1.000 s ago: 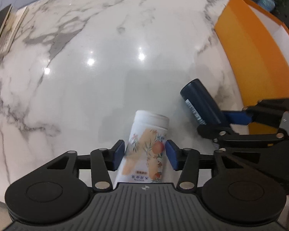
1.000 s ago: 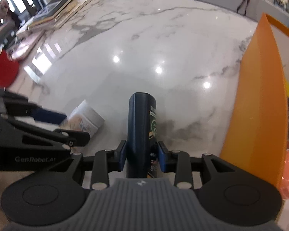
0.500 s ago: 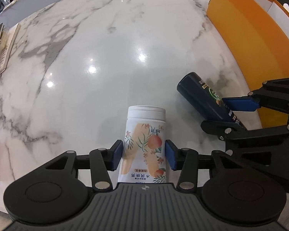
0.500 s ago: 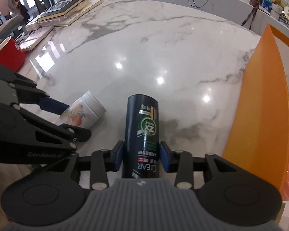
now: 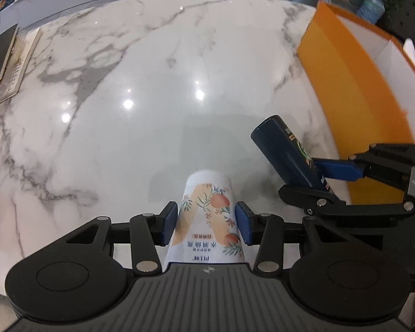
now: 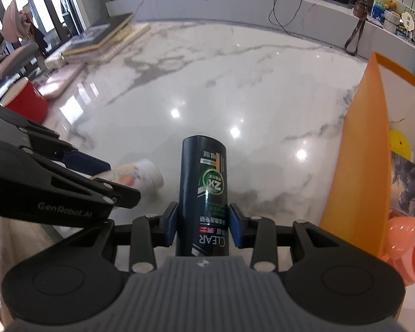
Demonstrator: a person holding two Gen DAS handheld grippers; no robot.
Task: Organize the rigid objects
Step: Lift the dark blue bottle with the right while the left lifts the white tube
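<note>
My left gripper [image 5: 206,222] is shut on a white bottle with a peach and flower print [image 5: 207,210], held above the marble table. The bottle also shows in the right wrist view [image 6: 137,173]. My right gripper [image 6: 202,225] is shut on a dark blue CLEAR shampoo bottle [image 6: 204,191], also lifted. That bottle shows in the left wrist view [image 5: 286,152] between the right gripper's blue pads. The two grippers are side by side, left of an orange box [image 5: 354,88].
The orange box [image 6: 357,160] stands open at the right and holds a yellow disc [image 6: 399,144], a printed card and pink items [image 6: 409,246]. Books [image 5: 5,61] lie at the far left. A red cup [image 6: 25,102] stands near the left edge. The marble table [image 5: 152,83] spreads ahead.
Both grippers have lifted and tilted up with their bottles. The view now reaches further across the table and into the room behind. Both grips are unchanged.
</note>
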